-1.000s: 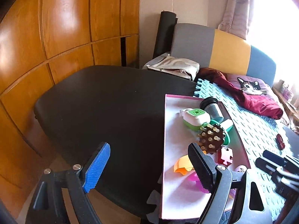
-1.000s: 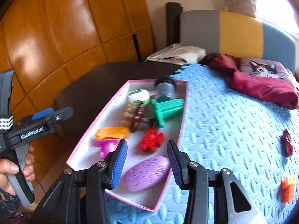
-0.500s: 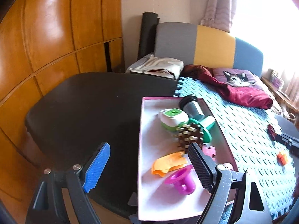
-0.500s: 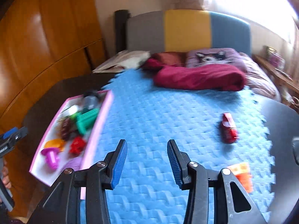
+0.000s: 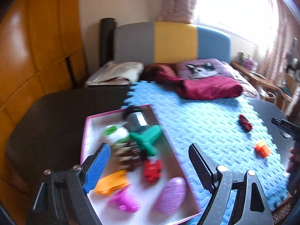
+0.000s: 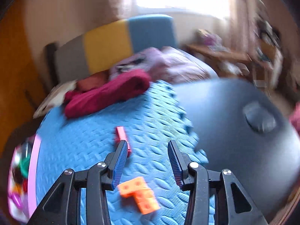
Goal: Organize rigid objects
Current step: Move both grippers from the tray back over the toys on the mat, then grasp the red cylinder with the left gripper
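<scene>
Toys number ten, as far as you can count: eight sit in the pink tray (image 5: 85,131) and two lie loose on the blue mat (image 5: 196,123). In the tray you have a dark cup (image 5: 135,117), a white-and-green piece (image 5: 116,133), a green peg (image 5: 148,138), a brown spiky ball (image 5: 129,155), a red puzzle piece (image 5: 152,169), an orange piece (image 5: 111,184), a magenta piece (image 5: 123,202) and a purple oval (image 5: 171,196). Loose are one red car (image 6: 121,133) and one orange block (image 6: 139,194).

The mat covers a dark desk (image 6: 225,121) that stands against a bed (image 5: 215,69) with a maroon blanket (image 5: 208,87); wood panels line the wall, and a bright window is behind.

Your left gripper (image 5: 150,166) hangs over the tray, jaws wide open and empty. Your right gripper (image 6: 146,160) points down above the orange block, jaws parted and gripping nothing.
</scene>
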Demonstrator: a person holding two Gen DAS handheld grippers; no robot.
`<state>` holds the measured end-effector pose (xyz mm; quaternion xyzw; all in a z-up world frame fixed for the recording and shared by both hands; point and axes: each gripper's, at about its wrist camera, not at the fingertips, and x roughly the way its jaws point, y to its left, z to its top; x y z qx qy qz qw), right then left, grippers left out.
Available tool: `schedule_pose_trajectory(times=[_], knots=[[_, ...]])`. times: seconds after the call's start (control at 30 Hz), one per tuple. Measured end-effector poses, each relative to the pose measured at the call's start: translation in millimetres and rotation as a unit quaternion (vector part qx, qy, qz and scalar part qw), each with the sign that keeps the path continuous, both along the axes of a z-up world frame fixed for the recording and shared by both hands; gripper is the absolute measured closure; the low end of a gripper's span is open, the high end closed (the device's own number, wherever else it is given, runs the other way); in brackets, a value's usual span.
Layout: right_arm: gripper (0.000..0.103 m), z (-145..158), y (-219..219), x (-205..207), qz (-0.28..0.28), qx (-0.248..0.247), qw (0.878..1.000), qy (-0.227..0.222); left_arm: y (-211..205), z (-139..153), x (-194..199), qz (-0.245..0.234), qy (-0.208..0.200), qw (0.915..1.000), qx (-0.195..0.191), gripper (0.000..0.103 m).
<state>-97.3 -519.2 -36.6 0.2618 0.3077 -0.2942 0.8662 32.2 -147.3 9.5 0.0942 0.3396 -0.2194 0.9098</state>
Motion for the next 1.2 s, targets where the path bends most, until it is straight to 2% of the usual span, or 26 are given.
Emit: schedule_pose_trajectory(times=[0.17, 0.47, 0.77, 1.07, 1.13, 1.17, 1.2], knots=[[0.058, -6, -23, -16, -0.047, 0.047, 0.998, -0.021, -56, -4, 0, -0.054, 0.02, 0.9983, -0.002, 0.017], [0.058, -15, -28, -19, -0.05, 0.089, 0.994, -0.032, -165, -29, 2, -0.146, 0.077, 0.9862, 0.005, 0.018], [0.058, -17, -33, -22, -0.055, 0.11, 0.991, -0.049, -255, -55, 24, -0.187, 0.14, 0.9723, -0.003, 0.021], [0.058, -20, -39, -28, -0.066, 0.135, 0.987, -0.064, -321, -83, 40, -0.205, 0.154, 0.966, 0.031, 0.024], [0.058, -20, -39, -28, -0.066, 0.137, 0.986, -0.066, -332, -95, 45, -0.203, 0.164, 0.9642, 0.045, 0.032], [0.058, -21, -39, -28, -0.065, 0.138, 0.986, -0.066, -335, -101, 47, -0.208, 0.173, 0.9616, 0.047, 0.045], [0.058, -21, -39, -28, -0.064, 0.138, 0.986, -0.065, -336, -104, 47, -0.209, 0.17, 0.9617, 0.048, 0.054]])
